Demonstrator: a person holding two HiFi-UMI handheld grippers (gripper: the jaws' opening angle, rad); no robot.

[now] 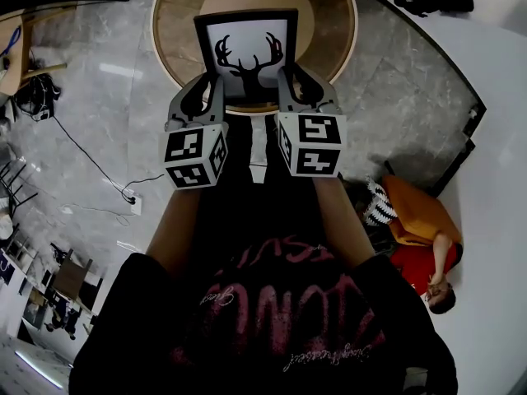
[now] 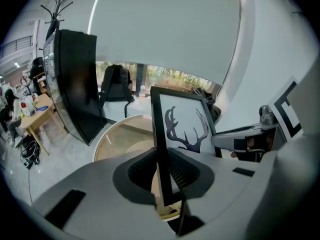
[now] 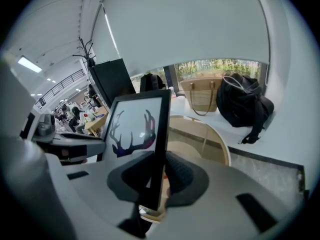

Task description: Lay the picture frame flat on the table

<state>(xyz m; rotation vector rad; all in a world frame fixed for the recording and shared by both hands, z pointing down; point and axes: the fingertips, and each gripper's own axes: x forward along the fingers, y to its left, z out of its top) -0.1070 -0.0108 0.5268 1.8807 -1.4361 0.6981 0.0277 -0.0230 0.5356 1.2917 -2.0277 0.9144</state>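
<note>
Floor [image 1: 99, 97]: grey marbled tiles that run all round the table.
Table [image 1: 333, 23]: round, with a wood top and a pale rim, straight ahead of the person.
Backpack [image 3: 245, 109]: black, slumped on a white ledge beyond the table.
Tote bag [image 3: 202, 96]: tan, standing just beside the backpack.
Picture frame [image 1: 247, 56]: black border round a white print of dark antlers. It stands upright over the near part of the table, print side towards the person. Whether its lower edge touches the top cannot be told.
Left gripper [image 2: 162, 171]: jaws closed down to the thickness of the frame's left side bar, ribbed pads pressing its front and back.
Right gripper [image 3: 157, 176]: jaws clamped the same way on the frame's right side bar, level with the left gripper.
</note>
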